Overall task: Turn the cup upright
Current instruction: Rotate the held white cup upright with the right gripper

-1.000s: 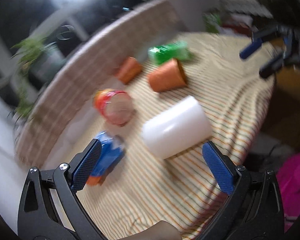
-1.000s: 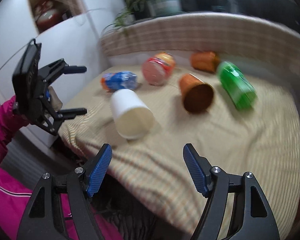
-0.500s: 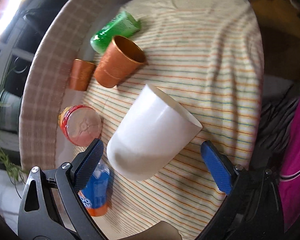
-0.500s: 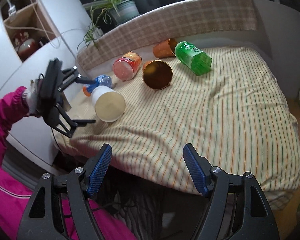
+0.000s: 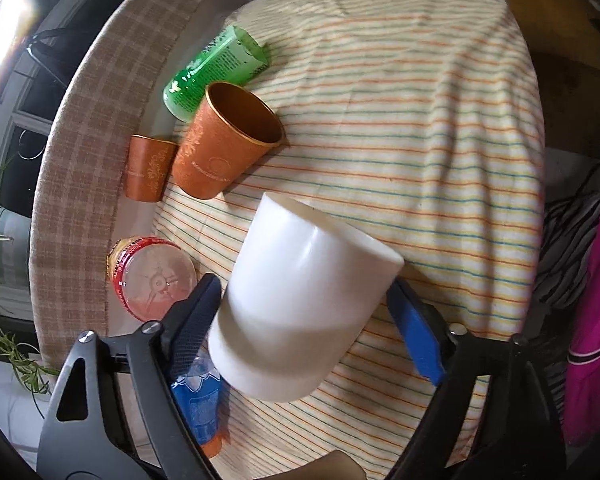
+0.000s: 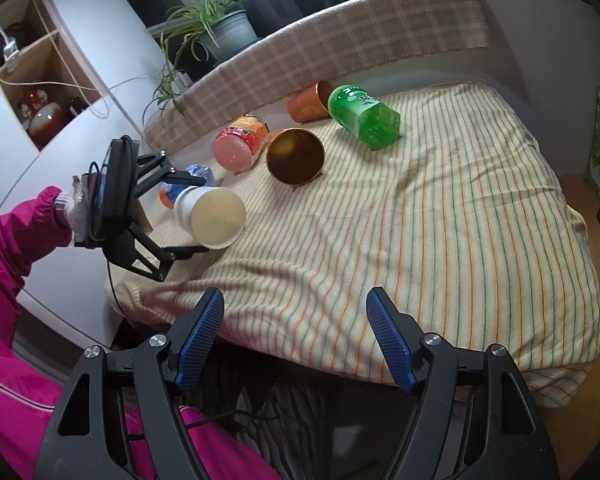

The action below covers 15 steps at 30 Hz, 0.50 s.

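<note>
left tongs now closed around white cup; right tongs wide, empty.

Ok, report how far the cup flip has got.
Done: the left gripper has straddled the white cup, one finger on each side. In hand: the grasp; whether the fingers press it yet, I cannot tell. Left: the cup lies on its side on the striped cloth, so lifting and standing it remain. The right gripper is open, idle.

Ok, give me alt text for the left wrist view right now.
The left gripper straddles a white cup lying on its side on a striped cloth, with two orange cups, a green bottle and a red-lidded jar beyond it.
</note>
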{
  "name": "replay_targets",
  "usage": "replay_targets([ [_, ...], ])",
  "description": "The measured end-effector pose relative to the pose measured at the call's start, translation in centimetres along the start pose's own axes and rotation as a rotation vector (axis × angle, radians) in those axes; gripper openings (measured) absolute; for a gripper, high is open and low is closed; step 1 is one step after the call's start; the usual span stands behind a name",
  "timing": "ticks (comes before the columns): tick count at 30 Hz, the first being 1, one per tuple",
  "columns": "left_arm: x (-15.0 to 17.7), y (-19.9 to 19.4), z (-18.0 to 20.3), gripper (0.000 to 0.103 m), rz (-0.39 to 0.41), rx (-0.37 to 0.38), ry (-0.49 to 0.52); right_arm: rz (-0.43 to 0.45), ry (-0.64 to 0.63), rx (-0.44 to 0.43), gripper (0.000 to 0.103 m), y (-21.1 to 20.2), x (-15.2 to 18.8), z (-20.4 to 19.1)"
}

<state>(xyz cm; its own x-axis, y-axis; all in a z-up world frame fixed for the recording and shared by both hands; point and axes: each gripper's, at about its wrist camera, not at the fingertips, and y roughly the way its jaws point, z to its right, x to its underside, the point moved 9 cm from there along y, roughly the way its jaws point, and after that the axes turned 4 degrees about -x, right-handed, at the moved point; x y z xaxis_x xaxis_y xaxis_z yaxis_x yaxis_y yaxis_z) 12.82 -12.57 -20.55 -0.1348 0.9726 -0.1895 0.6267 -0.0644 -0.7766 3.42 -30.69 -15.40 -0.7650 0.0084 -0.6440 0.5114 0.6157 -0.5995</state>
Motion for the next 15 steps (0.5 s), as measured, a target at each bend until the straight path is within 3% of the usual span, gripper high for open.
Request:
replay_targets([
  [15,1.5,0.1,-2.6,0.077,0.014,0.049,-0.224,-0.021,-0.011,0.008,0.073,1.3,-0.1,-0.8],
])
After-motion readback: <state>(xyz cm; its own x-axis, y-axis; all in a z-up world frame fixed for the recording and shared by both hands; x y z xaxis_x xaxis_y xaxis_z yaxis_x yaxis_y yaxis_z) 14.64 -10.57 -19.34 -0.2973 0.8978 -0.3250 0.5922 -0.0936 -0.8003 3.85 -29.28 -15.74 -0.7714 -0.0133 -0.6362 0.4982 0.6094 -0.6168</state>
